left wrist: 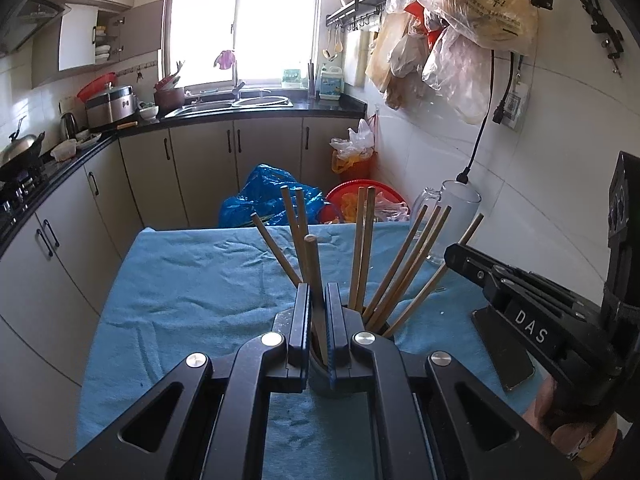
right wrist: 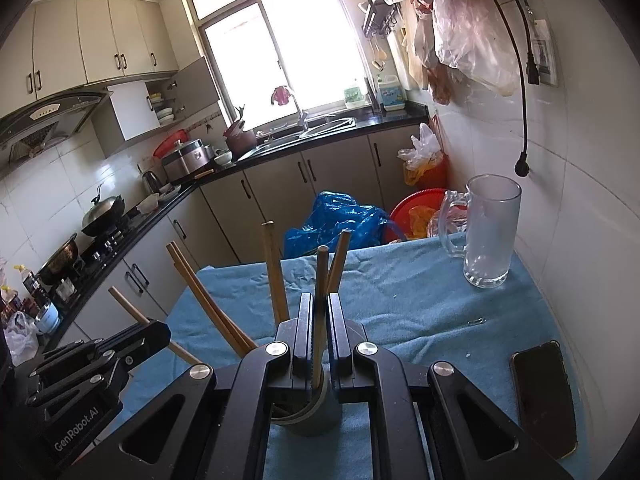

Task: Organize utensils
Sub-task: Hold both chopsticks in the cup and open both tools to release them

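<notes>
Several wooden chopsticks (left wrist: 404,264) stand fanned out in a grey round holder (right wrist: 316,416) on the blue cloth (left wrist: 192,280). My left gripper (left wrist: 318,300) is shut on one upright chopstick (left wrist: 313,264) above the holder (left wrist: 320,376). My right gripper (right wrist: 319,312) is shut on another upright chopstick (right wrist: 320,292) over the same holder. Other chopsticks (right wrist: 276,272) lean left and back. The right gripper's body shows at the right of the left wrist view (left wrist: 532,320); the left gripper's body shows at lower left of the right wrist view (right wrist: 92,372).
A clear glass mug (right wrist: 486,232) stands at the table's far right corner by the tiled wall. A dark phone (right wrist: 544,396) lies at the right edge. A paper clip (right wrist: 476,321) lies on the cloth. Blue bag (right wrist: 332,216) and red basin (right wrist: 416,212) sit beyond the table.
</notes>
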The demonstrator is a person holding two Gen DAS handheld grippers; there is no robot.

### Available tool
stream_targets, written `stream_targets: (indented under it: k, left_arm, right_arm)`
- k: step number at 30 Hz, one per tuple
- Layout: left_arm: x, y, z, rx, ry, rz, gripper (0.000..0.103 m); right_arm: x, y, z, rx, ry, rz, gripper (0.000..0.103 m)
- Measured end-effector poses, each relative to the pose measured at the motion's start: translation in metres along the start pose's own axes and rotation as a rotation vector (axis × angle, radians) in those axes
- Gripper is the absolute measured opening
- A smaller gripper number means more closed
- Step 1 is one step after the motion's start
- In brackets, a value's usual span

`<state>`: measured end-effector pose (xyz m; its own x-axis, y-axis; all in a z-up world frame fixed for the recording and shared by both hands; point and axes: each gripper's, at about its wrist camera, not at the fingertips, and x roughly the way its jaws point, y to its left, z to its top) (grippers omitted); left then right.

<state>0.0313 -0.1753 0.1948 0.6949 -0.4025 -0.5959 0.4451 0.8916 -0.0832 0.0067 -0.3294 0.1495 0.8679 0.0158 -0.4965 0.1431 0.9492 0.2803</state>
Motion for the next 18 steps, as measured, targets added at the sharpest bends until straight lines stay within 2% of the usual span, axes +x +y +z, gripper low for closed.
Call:
stream_targets:
  k: [18]
  left_arm:
    - [-0.0036,-0.0017,0.0016,0.007,-0.015,0.016,0.007]
  right_arm:
    - [-0.0081,0.0035,0.0046,-0.028,-0.023,-0.019,0.007]
